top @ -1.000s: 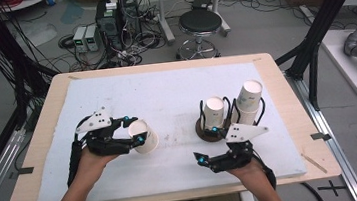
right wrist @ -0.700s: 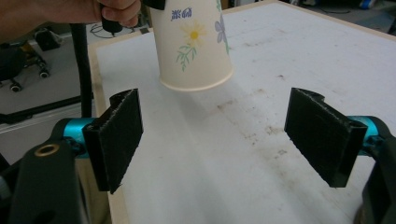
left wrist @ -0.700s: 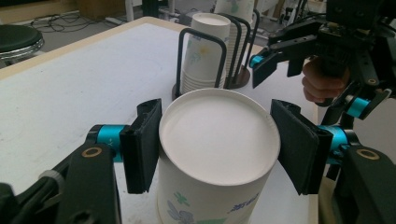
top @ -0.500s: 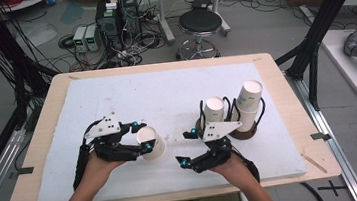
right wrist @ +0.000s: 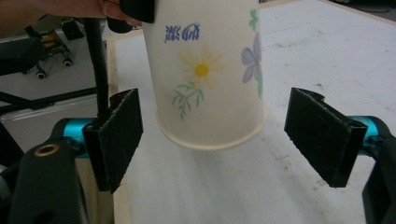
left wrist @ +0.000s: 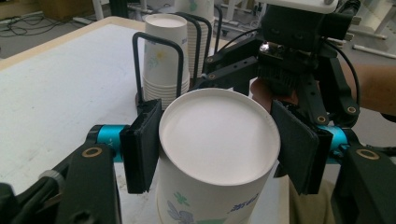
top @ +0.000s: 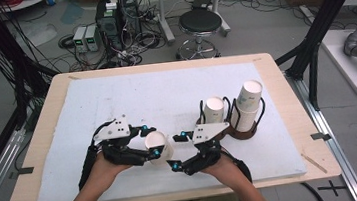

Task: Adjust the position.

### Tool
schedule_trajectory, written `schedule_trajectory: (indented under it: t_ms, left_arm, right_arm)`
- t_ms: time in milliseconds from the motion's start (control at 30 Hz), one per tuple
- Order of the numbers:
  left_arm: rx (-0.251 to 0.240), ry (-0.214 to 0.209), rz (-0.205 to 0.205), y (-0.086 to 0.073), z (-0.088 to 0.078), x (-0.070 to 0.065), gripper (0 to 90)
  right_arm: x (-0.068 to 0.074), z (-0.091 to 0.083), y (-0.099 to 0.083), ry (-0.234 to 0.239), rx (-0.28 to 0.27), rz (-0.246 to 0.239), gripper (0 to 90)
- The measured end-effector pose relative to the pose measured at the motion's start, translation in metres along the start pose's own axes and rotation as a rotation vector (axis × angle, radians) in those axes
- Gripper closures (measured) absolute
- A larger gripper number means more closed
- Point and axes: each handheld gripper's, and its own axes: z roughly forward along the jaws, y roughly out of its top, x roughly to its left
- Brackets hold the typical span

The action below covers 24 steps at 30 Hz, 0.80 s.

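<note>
Cup held between two claws at the worktop's near middle.
Since a second ago the right claw (top: 179,152) has swung from 4 o'clock toward 8 o'clock to the cup (top: 159,145), and the left claw (top: 149,141) has carried it rightward; left claw clamps the cup (left wrist: 217,154) near its closed base; right claw (right wrist: 231,140) stands wide apart about the rim (right wrist: 212,135), touching nothing; cup lifted, tilted, base toward 12 o'clock; stacked cups (top: 214,111) in a rack (top: 244,131) at 3 o'clock.

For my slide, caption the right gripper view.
Open right gripper flanking the rim of a flower-printed paper cup held upside down above the white mat.
</note>
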Motion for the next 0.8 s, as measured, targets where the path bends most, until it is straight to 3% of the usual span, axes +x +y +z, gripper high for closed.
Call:
schedule_trajectory:
  t_ms: [300,600,800]
  left_arm:
    - [-0.006,-0.03,-0.008,0.001,0.004,-0.002,36.8]
    - [-0.005,-0.052,-0.01,0.001,0.007,-0.003,36.7]
    - [-0.015,-0.063,-0.017,-0.001,0.004,-0.002,36.6]
  right_arm:
    - [0.0,0.013,0.0,0.044,-0.002,-0.001,19.9]
    - [0.002,0.023,0.001,0.05,-0.003,-0.02,20.5]
    - [0.001,0.024,0.0,0.062,-0.013,-0.041,28.7]
